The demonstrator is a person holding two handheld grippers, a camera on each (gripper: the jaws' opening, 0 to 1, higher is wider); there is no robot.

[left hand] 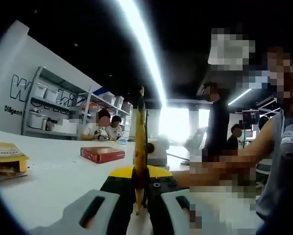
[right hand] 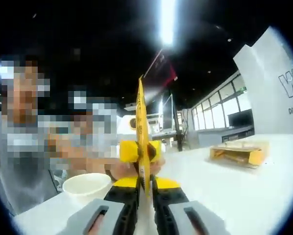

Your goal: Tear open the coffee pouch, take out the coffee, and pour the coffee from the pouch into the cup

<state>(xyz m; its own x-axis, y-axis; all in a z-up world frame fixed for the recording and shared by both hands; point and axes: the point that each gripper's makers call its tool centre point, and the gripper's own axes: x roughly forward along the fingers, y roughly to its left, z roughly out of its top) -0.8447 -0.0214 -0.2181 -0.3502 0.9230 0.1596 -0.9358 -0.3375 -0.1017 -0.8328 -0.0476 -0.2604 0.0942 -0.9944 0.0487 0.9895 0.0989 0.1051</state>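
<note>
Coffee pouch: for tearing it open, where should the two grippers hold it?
Hold the coffee pouch by its lower edge, one gripper from each face-on end, as now: it stands thin and upright, edge-on, clamped by the right gripper and left gripper.

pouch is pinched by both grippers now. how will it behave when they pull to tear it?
Likely thin and light: the coffee pouch shows edge-on as a narrow yellow strip. It stands upright above the right gripper, so it seems fairly stiff, though it may flex sideways. The left gripper also pinches it, but glossy film could slip.
</note>
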